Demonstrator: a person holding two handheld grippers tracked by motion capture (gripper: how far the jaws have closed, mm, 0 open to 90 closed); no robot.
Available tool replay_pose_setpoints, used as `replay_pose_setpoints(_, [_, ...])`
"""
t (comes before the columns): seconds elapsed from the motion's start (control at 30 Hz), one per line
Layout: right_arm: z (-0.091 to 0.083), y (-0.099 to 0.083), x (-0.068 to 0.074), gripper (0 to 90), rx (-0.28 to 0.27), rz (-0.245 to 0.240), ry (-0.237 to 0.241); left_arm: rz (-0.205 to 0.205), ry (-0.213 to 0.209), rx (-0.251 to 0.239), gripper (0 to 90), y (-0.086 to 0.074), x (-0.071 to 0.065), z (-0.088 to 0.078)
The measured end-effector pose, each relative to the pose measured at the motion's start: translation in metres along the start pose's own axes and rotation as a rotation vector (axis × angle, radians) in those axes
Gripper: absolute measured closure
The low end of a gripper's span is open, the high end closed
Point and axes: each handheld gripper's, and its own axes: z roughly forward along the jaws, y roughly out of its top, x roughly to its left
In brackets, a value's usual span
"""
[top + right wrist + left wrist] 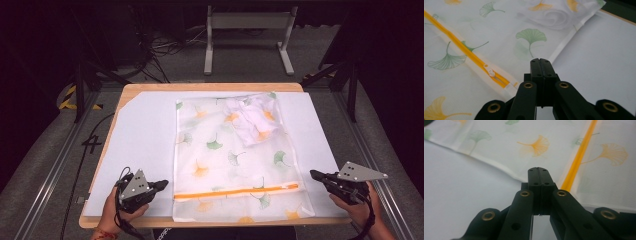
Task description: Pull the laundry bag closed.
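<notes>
Both closed, empty, left tool (161, 186) and right tool (315, 174) flanking the zippered bag (232, 155) low in frame: risk of snagging thin fabric beside the orange zipper (235, 192).

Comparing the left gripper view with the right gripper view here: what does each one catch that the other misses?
Left gripper view: the left gripper, jaws shut, near the mesh bag's edge beside a plain stretch of the orange zipper.

Right gripper view: the right gripper, jaws shut, the white zipper pull at the zipper's end, the crumpled white cloth inside the bag, and the wooden table edge.

Both: the ginkgo-leaf print, the orange zipper and the white sheet under the bag.
</notes>
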Motion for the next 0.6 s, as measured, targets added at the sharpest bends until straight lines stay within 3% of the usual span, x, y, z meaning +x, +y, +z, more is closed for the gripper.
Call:
replay_pose_setpoints(0.07, [-0.003, -0.001, -0.003, 90.0, -0.017, 0.009, -0.021, -0.003, 0.036, -0.007, 86.9, -0.003, 0.005, -0.007])
replay_pose_setpoints(0.13, [-0.005, -0.002, -0.006, 87.4, -0.034, 0.02, -0.038, -0.011, 0.042, -0.013, 86.5, -0.004, 0.007, -0.009])
replay_pose_setpoints(0.2, [-0.005, -0.002, -0.008, 86.2, -0.034, 0.022, -0.045, -0.023, 0.088, -0.016, 85.2, -0.008, 0.012, -0.016])
replay_pose_setpoints(0.27, [-0.006, -0.004, -0.009, 84.8, -0.031, 0.011, -0.065, -0.032, 0.108, -0.019, 83.0, -0.011, 0.017, -0.02])
replay_pose_setpoints(0.5, [-0.005, -0.011, -0.021, 61.0, -0.053, 0.076, -0.142, -0.077, 0.184, -0.014, 66.6, -0.027, 0.032, -0.028])
replay_pose_setpoints(0.6, [-0.004, -0.016, -0.027, 53.6, -0.067, 0.119, -0.168, -0.107, 0.216, -0.017, 54.6, -0.034, 0.038, -0.031])
